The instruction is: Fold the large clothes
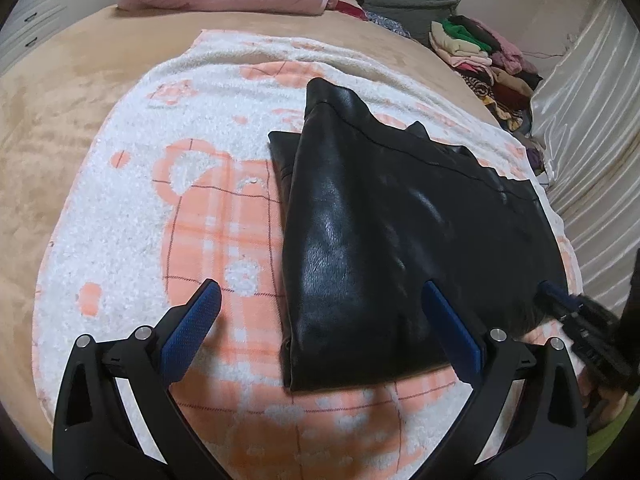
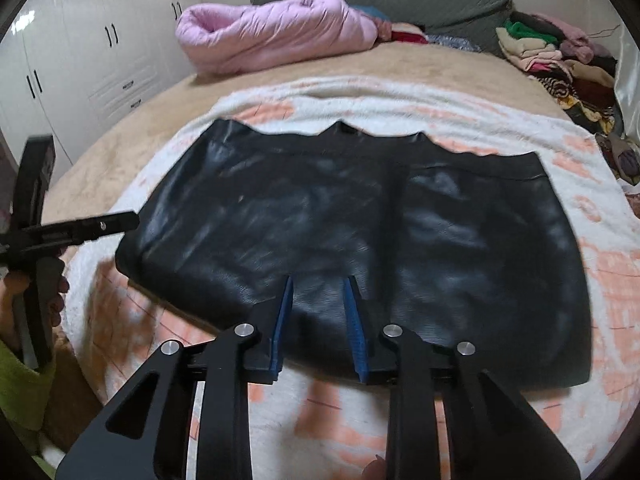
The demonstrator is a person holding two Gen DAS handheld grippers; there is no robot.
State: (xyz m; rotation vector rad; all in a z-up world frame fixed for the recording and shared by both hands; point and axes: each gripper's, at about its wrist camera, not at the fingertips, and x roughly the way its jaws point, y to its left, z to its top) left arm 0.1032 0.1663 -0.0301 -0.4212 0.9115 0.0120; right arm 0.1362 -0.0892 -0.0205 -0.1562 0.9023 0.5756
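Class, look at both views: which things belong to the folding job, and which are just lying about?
Job: black leather garment; towel beneath it; left gripper, open; right gripper.

Lying about: pink quilt; heap of clothes; grey cushion; wardrobe.

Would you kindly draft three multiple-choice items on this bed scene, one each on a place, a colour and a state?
1. Where does the black garment lie?
A. on the white-and-orange blanket
B. on the pink duvet
C. on the clothes pile

2. What colour are the gripper pads?
A. red
B. blue
C. yellow

3. How does the left gripper stand?
A. clamped on the garment
B. shut on nothing
C. wide open, holding nothing

Answers:
1 A: the blanket shows all round the garment.
2 B: blue pads show on the fingers in both views.
3 C: its fingers stand far apart above the garment's edge, gripping nothing.
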